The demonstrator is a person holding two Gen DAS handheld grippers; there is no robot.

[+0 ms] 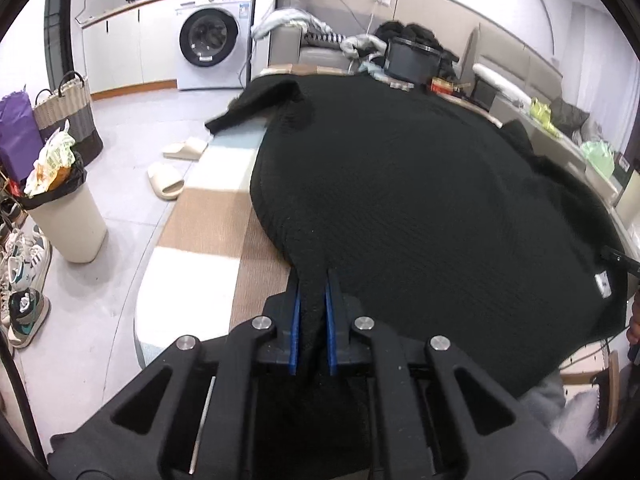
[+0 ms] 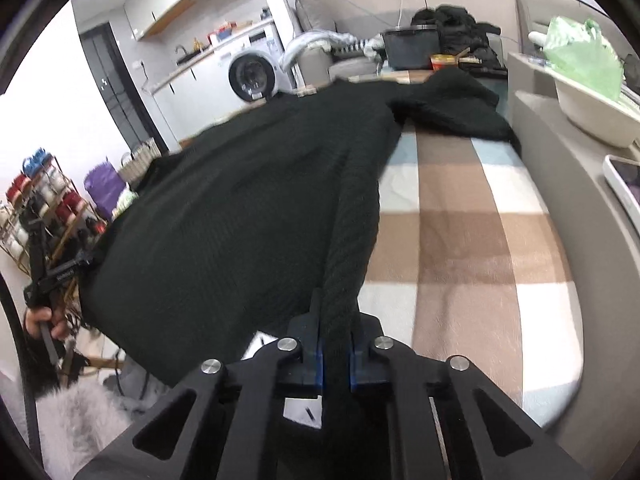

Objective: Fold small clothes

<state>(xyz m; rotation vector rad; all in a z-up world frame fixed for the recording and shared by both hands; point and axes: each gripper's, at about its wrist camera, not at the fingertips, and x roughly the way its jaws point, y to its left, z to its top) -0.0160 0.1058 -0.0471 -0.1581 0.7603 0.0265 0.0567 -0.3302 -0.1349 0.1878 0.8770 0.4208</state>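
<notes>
Now both grippers, left gripper (image 1: 314, 280) and right gripper (image 2: 336, 308), clamp the black knit sweater (image 1: 420, 200) hem at 6 o'clock; next likely lift toward 12.

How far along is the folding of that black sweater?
Barely begun. Done: the black sweater lies spread on the checked blanket, one sleeve still flung out. In hand: the left claw and right claw each pinch its near edge. Left: every fold.
</notes>
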